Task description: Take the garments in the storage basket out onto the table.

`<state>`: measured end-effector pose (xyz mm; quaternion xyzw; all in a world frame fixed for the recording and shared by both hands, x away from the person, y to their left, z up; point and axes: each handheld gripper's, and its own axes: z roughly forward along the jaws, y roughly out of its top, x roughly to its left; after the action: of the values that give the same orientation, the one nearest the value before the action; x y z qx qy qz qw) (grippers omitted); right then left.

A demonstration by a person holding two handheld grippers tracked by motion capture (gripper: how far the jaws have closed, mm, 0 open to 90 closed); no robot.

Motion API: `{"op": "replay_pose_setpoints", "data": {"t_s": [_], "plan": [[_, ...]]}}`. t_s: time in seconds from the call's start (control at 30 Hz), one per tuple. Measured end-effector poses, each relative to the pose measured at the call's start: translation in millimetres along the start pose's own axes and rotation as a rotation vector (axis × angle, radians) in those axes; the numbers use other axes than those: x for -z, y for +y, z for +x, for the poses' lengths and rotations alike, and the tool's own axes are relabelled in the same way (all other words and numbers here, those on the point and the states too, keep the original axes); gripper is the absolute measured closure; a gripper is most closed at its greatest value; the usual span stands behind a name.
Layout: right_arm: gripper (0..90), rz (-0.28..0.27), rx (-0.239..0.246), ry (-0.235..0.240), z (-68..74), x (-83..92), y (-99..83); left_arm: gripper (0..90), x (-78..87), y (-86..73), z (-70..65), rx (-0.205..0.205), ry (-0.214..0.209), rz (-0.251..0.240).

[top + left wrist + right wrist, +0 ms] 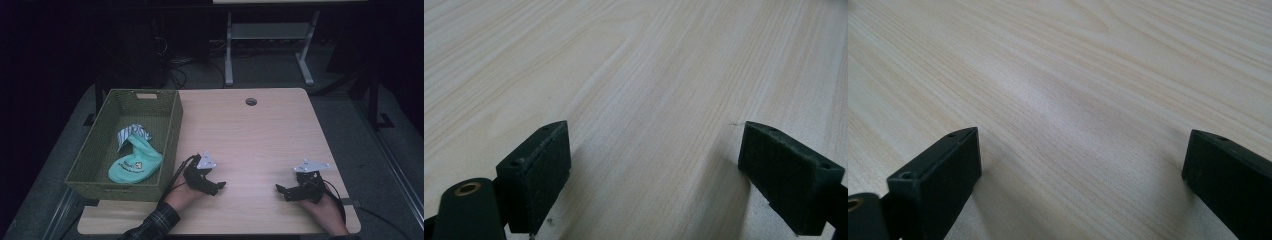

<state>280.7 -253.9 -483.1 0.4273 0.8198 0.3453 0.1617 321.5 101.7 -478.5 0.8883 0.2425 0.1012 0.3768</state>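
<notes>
Both grippers rest low on the light wooden table (250, 135) near its front edge. My left gripper (218, 187) sits beside the basket, held by a hand in a plaid sleeve, and points right. My right gripper (280, 190) lies toward the front right and points left at it. In the left gripper view the left gripper (654, 165) has its jaws wide apart over bare wood. The right gripper (1080, 172) stands open the same way in its own view. Nothing is between either pair of jaws.
A green woven basket (172, 135) stands at the table's left side. Inside it lie a mint-green cloth (136, 164) and a striped cloth (132, 134). A round cable hole (251, 101) marks the far edge. A desk frame (270, 45) stands on the floor behind.
</notes>
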Motion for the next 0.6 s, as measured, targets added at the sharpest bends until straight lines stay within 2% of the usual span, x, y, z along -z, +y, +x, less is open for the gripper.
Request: {"op": "replay_pose_setpoints", "data": {"t_s": [0.23, 0.43, 0.6], "plan": [[2.1, 0.000, 0.000, 0.000, 0.0, 0.0, 0.0, 12.9, 0.1, 0.0, 1.0, -0.002, -0.004, 0.000], [2.1, 0.001, 0.005, 0.005, 0.3, 0.3, -0.3, 13.3, 3.7, 1.2, 3.7, 0.009, 0.013, 0.025], [2.1, 0.002, 0.004, 0.004, 0.5, 0.4, -0.3, 13.3, 6.2, 2.5, 3.5, 0.017, 0.009, 0.014]]}}
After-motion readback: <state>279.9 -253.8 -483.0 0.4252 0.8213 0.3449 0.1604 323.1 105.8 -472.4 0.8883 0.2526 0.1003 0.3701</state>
